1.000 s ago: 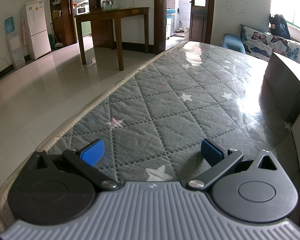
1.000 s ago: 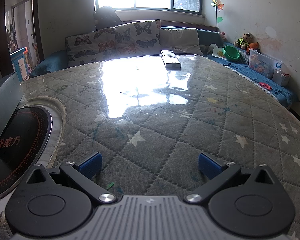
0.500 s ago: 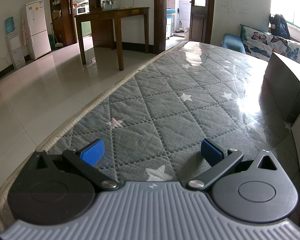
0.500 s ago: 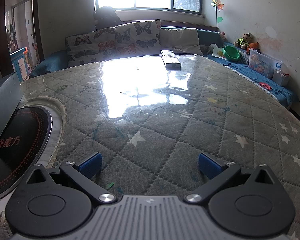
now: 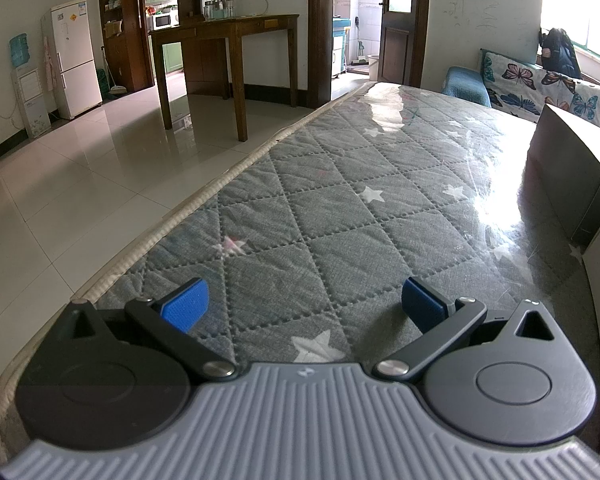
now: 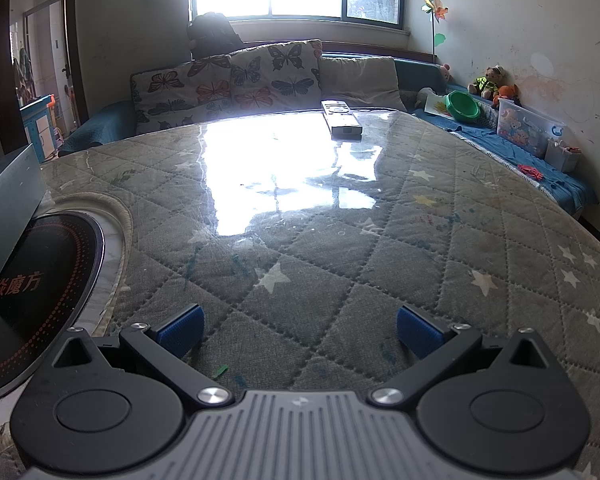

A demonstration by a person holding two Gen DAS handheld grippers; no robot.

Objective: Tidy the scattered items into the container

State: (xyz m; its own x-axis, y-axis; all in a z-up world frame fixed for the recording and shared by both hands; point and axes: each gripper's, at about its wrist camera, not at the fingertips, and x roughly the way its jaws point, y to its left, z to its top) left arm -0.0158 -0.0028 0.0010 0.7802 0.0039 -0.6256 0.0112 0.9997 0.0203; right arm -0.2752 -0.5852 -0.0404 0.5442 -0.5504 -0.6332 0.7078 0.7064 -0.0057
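Remote (image 6: 342, 119) sits untouched at upper centre of our table (image 6: 300, 208), both claws, left (image 5: 304, 306) and right (image 6: 300, 328), spread empty; tidying not started.

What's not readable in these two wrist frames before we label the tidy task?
- Grey box, left wrist view: cut off by the right edge; its inside is hidden by its own wall.
- Induction cooktop, right wrist view: cut off at the left edge, part covered by the right tool.
- Remote control, right wrist view: buttons too small, window glare beside it.
- Clear plastic bin, right wrist view: contents too small to name.
- Left tool: open, empty.
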